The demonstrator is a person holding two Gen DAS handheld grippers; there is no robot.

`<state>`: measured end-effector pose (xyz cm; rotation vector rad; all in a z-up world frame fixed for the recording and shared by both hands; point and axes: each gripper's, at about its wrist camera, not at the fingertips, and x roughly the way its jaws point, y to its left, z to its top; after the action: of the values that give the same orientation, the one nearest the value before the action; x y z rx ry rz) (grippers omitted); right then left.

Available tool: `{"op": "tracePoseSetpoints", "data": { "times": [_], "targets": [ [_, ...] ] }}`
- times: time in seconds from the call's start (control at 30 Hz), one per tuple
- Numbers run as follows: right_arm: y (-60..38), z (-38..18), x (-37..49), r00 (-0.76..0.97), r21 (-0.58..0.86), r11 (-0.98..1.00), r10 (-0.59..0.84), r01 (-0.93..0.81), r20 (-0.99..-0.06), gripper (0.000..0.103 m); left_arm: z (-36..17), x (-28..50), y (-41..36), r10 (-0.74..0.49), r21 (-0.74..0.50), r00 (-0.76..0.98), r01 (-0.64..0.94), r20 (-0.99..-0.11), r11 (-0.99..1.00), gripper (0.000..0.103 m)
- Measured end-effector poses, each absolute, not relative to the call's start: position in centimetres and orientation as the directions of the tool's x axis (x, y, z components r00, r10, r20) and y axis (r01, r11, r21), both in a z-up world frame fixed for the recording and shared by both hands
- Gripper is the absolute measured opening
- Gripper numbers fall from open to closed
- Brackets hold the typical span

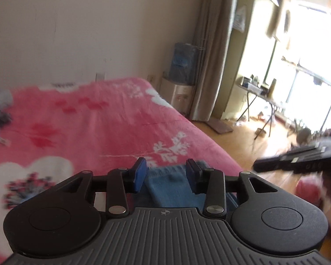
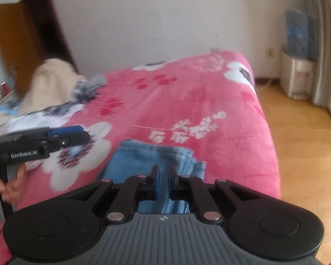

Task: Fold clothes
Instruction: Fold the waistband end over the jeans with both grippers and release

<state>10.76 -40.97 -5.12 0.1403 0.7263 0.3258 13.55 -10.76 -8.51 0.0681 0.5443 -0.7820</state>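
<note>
A folded pair of blue jeans (image 1: 170,185) (image 2: 143,156) lies on the pink flowered blanket (image 1: 103,119) (image 2: 198,101), close to the bed's near right corner. My left gripper (image 1: 165,174) hovers over them, open, its blue pads well apart with nothing between them. From the right wrist view it shows side-on at the left (image 2: 77,132), held by a hand (image 2: 8,185). My right gripper (image 2: 164,182) hangs above the jeans with its jaws almost together and no cloth pinched. It also shows as a dark blurred shape at the right edge (image 1: 295,161) of the left wrist view.
A heap of unfolded clothes, a beige one (image 2: 48,84) on top and a white-and-dark patterned one (image 2: 55,110) below, lies at the bed's far left. Wooden floor (image 2: 309,143) runs along the bed's right side. A water dispenser (image 1: 181,95) and a folding table (image 1: 260,95) stand by the curtain.
</note>
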Motion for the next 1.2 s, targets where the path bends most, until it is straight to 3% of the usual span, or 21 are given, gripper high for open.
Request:
{"op": "tracePoseSetpoints", "data": {
  "times": [0.2, 0.3, 0.47, 0.57, 0.77, 0.93, 1.1, 1.2],
  "targets": [
    [-39.1, -2.0, -2.7, 0.665, 0.183, 0.894, 0.429, -0.409, -0.612, 0.007, -8.8, 2.1, -9.0, -0.665, -0.013, 0.424, 0.838, -0.615, 0.546, 0.039],
    [-37.4, -2.3, -9.6, 0.625, 0.118, 0.873, 0.427, -0.474, -0.654, 0.007, -10.9, -3.4, -9.1, -0.643, 0.025, 0.301, 0.916, -0.704, 0.401, 0.039],
    [-33.3, -5.0, -17.0, 0.532, 0.043, 0.833, 0.391, -0.552, -0.751, 0.006, -14.7, -7.8, -9.4, -0.621, 0.019, 0.168, 0.971, -0.766, 0.239, 0.039],
    [-31.3, -6.5, -18.3, 0.499, 0.029, 0.834, 0.358, -0.552, -0.789, 0.006, -17.1, -7.9, -10.1, -0.589, -0.017, 0.113, 0.977, -0.800, 0.211, 0.032],
    [-30.3, -12.5, -17.8, 0.465, -0.129, 0.835, 0.164, -0.535, -0.870, 0.003, -20.7, -6.9, -10.1, -0.570, -0.014, 0.115, 0.976, -0.813, 0.218, 0.032],
    [-30.8, -10.9, -17.2, 0.427, -0.067, 0.866, 0.176, -0.495, -0.887, 0.003, -21.1, -6.9, -10.3, -0.572, -0.015, 0.121, 0.974, -0.812, 0.227, 0.033],
    [-29.6, -7.7, -16.5, 0.481, -0.058, 0.855, 0.232, -0.515, -0.845, 0.004, -21.0, -7.4, -10.3, -0.572, -0.002, 0.137, 0.972, -0.809, 0.236, 0.033],
    [-29.3, -11.5, -15.6, 0.447, -0.100, 0.845, 0.174, -0.525, -0.877, 0.003, -20.7, -7.6, -9.7, -0.579, -0.032, 0.128, 0.966, -0.805, 0.258, 0.033]
  ]
}}
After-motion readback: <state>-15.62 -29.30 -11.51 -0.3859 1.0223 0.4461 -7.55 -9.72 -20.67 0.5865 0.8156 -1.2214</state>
